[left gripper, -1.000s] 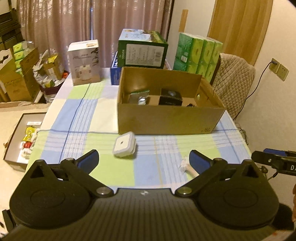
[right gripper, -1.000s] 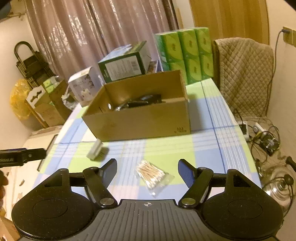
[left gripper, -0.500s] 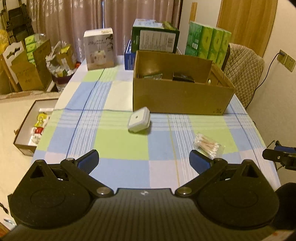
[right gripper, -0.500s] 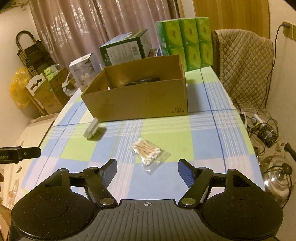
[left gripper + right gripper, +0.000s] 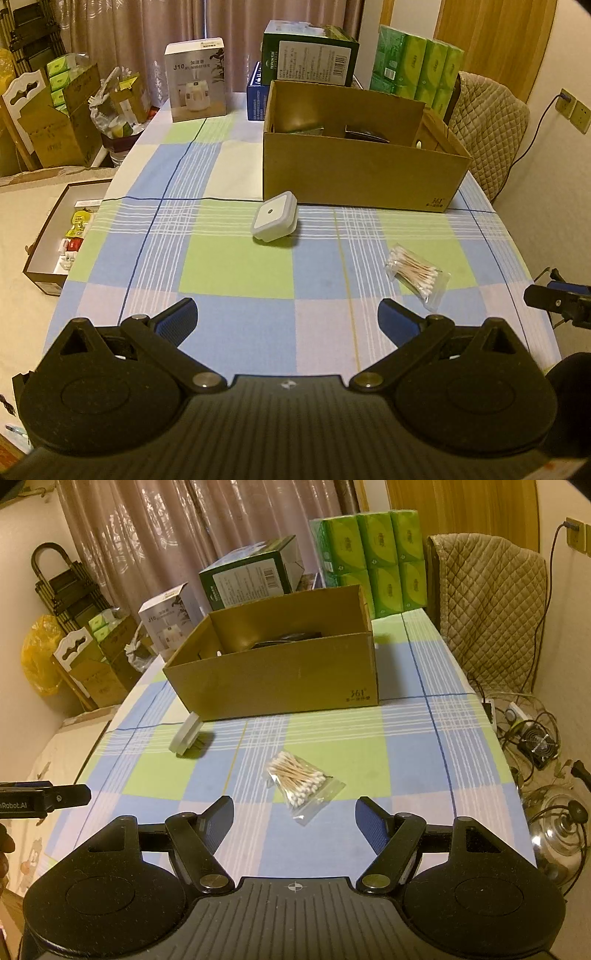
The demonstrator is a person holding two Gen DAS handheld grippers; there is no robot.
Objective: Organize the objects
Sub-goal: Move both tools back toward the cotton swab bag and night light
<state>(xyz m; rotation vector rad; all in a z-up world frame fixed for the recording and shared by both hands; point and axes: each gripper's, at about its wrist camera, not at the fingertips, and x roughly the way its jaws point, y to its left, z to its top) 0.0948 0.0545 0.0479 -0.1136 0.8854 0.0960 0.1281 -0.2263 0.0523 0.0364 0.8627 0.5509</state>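
Matt brown cardboard box, woven checked tablecloth, glossy clear plastic bag of cotton swabs, smooth white plastic case

Checked table bears box, perhaps night-light, swabs.

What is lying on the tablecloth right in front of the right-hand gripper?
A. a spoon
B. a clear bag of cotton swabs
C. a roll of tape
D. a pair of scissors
B: a clear bag of cotton swabs lies just beyond the open right gripper.
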